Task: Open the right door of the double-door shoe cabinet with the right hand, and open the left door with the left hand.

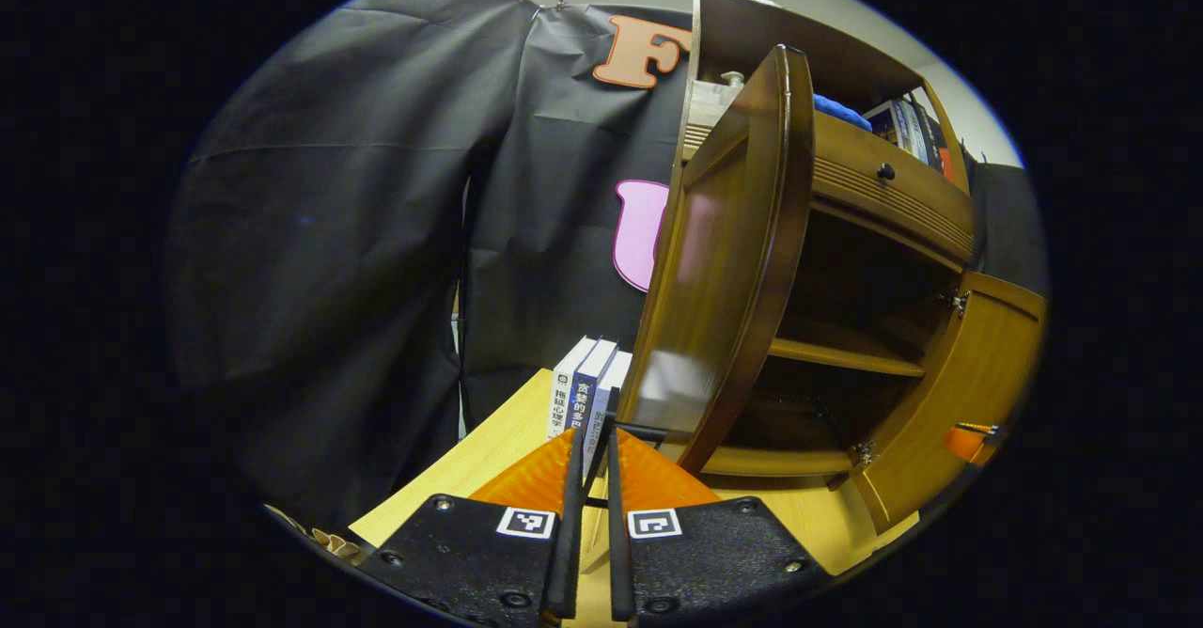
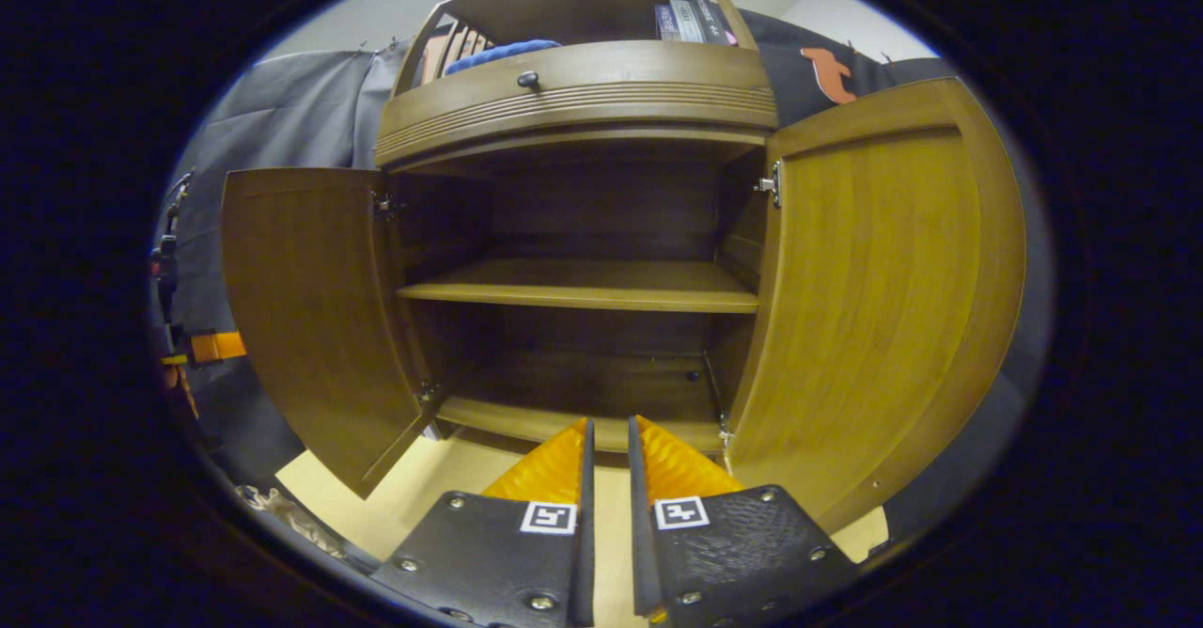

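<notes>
The wooden shoe cabinet (image 2: pixel 583 102) stands with both doors swung wide and its inner shelf (image 2: pixel 583 285) bare. In the right gripper view the left door (image 2: pixel 310 308) and right door (image 2: pixel 874 299) frame the opening. My right gripper (image 2: pixel 608 421) is shut, holding nothing, just in front of the cabinet's bottom edge. In the left gripper view I see the left door (image 1: pixel 714 261) from outside, with the right door (image 1: pixel 949 402) beyond. My left gripper (image 1: pixel 594 432) is shut, its tips beside a small dark handle (image 1: pixel 639 431) at that door's lower corner. I cannot tell whether they touch.
Several upright books (image 1: pixel 583 384) stand on the pale wooden table (image 1: pixel 489 459) just left of the cabinet, behind the left fingertips. A drawer with a dark knob (image 2: pixel 528 79) sits above the opening, and more books and a blue item are on the top shelf.
</notes>
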Demonstrator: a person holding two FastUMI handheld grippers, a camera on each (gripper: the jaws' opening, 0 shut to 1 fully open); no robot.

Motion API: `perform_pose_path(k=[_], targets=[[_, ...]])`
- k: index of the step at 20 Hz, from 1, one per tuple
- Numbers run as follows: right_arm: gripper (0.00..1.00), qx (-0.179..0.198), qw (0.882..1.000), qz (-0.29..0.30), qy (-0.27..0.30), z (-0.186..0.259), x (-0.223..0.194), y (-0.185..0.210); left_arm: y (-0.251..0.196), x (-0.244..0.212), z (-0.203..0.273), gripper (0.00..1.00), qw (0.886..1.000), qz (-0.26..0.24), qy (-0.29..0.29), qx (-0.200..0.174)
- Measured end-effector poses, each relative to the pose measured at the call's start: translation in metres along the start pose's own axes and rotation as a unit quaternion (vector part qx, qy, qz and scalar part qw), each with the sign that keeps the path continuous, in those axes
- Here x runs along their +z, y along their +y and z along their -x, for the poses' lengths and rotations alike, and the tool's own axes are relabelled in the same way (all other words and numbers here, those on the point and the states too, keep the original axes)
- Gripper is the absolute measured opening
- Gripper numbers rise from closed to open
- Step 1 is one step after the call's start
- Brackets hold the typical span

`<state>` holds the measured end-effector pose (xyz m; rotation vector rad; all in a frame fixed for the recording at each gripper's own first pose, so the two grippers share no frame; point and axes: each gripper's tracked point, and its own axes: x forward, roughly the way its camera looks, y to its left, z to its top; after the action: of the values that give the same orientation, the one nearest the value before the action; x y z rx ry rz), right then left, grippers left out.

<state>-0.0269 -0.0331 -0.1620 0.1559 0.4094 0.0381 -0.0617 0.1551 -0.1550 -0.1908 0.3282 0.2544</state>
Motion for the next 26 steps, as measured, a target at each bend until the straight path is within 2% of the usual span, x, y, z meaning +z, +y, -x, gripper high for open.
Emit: perform_pose_path(k=[8, 9, 10, 13, 14, 15, 16, 20, 21, 26], targets=[[0.16, 0.011, 1.0, -0.004, 0.001, -0.011, 0.002, 0.005, 0.004, 0.004, 0.005, 0.14, 1.0, 0.004, -0.006, 0.007], [0.16, 0.013, 1.0, -0.004, 0.001, -0.012, 0.002, 0.006, 0.007, 0.009, 0.008, 0.06, 1.0, 0.007, -0.014, 0.014], [0.16, 0.015, 1.0, -0.004, 0.001, -0.014, 0.003, 0.007, 0.012, 0.014, 0.011, 0.14, 0.999, 0.007, -0.022, 0.023], [0.16, 0.026, 1.0, -0.006, 0.0, -0.018, 0.005, 0.012, 0.027, 0.028, 0.025, 0.14, 0.998, -0.002, -0.04, 0.052], [0.16, 0.03, 1.0, -0.007, 0.0, -0.018, 0.005, 0.014, 0.029, 0.034, 0.028, 0.05, 0.997, -0.004, -0.047, 0.055], [0.16, 0.034, 0.999, -0.007, 0.0, -0.02, 0.005, 0.017, 0.026, 0.038, 0.033, 0.14, 0.997, 0.0, -0.052, 0.05], [0.16, 0.038, 0.999, -0.007, 0.0, -0.022, 0.006, 0.02, 0.02, 0.04, 0.038, 0.06, 0.998, 0.007, -0.054, 0.045], [0.16, 0.051, 0.999, -0.005, -0.004, -0.023, 0.01, 0.03, -0.005, 0.049, 0.046, 0.06, 0.997, 0.018, -0.065, 0.024], [0.16, 0.053, 0.999, -0.005, -0.007, -0.021, 0.011, 0.031, -0.012, 0.051, 0.047, 0.14, 0.997, 0.014, -0.068, 0.02], [0.16, 0.042, 0.999, 0.009, -0.026, -0.006, 0.029, 0.023, -0.043, 0.067, 0.046, 0.14, 0.996, -0.028, -0.08, -0.015]])
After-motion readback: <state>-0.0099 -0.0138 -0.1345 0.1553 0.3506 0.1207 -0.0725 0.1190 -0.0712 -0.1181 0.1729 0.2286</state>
